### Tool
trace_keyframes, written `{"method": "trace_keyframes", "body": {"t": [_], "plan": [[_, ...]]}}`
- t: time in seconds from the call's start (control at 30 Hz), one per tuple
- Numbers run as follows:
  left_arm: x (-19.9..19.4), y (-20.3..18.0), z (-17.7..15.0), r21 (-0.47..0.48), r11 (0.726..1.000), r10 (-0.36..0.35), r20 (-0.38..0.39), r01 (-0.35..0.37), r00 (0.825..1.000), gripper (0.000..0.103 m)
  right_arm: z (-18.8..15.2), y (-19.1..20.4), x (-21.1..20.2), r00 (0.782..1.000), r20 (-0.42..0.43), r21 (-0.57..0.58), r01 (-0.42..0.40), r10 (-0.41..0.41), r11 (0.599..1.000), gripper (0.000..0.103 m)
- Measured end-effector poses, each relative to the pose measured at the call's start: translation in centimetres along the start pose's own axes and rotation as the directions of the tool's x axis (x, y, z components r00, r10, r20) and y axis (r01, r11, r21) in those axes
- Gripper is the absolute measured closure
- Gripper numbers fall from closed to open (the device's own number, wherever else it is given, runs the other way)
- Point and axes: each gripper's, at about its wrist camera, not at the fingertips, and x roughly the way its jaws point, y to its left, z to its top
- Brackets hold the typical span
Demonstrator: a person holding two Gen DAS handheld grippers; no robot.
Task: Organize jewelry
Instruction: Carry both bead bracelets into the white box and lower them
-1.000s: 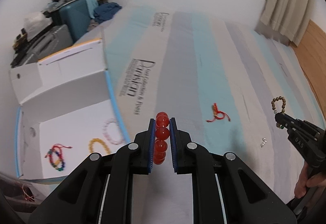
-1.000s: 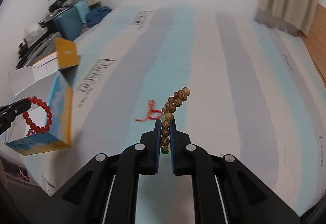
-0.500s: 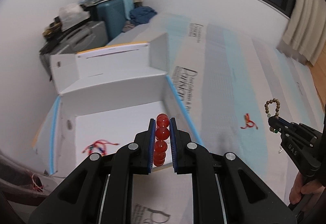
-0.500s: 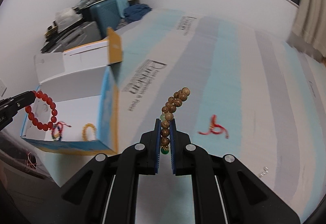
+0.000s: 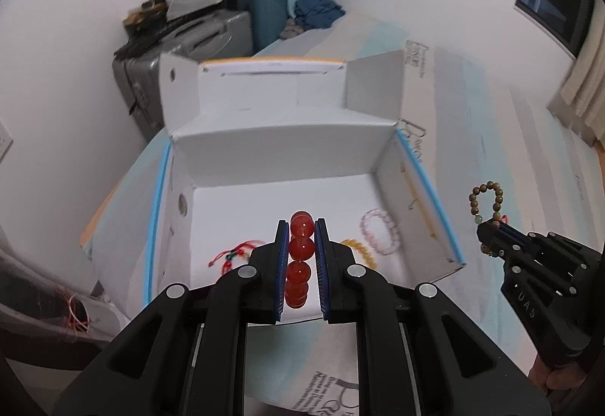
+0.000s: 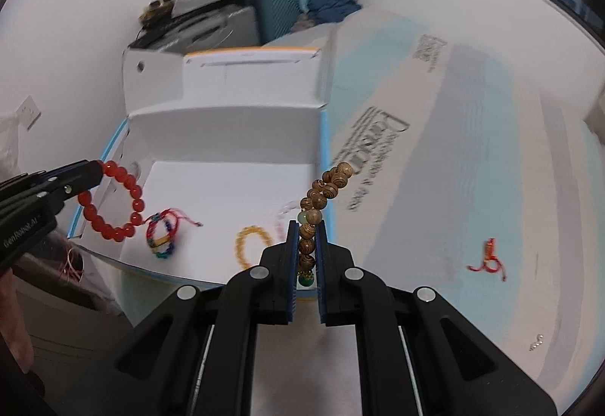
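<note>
Six bracelets: red beads, wooden beads, yellow, pink, two red cord. One box. Two suitcases.

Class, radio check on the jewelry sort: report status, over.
Left gripper shut on red bead bracelet, over the open white box. Right gripper shut on wooden bead bracelet, beside the box. Nothing blocking the drop.

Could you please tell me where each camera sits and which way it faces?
Left wrist: on the left tool, facing into the white box; right tool at right.
Right wrist: on the right tool, facing the box's right wall and striped sheet; left tool at left.
Shared: box, red bead bracelet, wooden bead bracelet.
</note>
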Motion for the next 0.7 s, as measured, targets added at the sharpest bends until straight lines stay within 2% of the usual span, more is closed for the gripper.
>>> {"method": "trace_keyframes", "body": {"t": [0.27, 0.33, 0.47, 0.7], "plan": [[3.9, 3.0, -0.5, -0.036, 0.999, 0.015, -0.082, -0.018, 0.997, 0.090, 0.7, 3.4, 4.8, 0.992, -0.123, -0.043, 0.010, -0.015, 0.999, 0.096], [5.1, 3.6, -0.7, -0.041, 0.998, 0.040, -0.112, -0.045, 0.993, 0.090, 0.7, 3.8, 6.2, 0.987, -0.159, -0.048, 0.003, -0.011, 0.999, 0.096], [7.7, 4.6, -1.3, -0.042, 0.997, 0.057, -0.169, -0.065, 0.984, 0.090, 0.4, 4.4, 9.8, 0.967, -0.253, -0.035, 0.002, -0.011, 0.999, 0.096], [10.7, 5.5, -2.3, -0.044, 0.996, 0.065, -0.237, -0.077, 0.969, 0.090, -0.2, 5.0, 13.8, 0.940, -0.341, -0.041, 0.018, -0.031, 0.999, 0.096]]}}
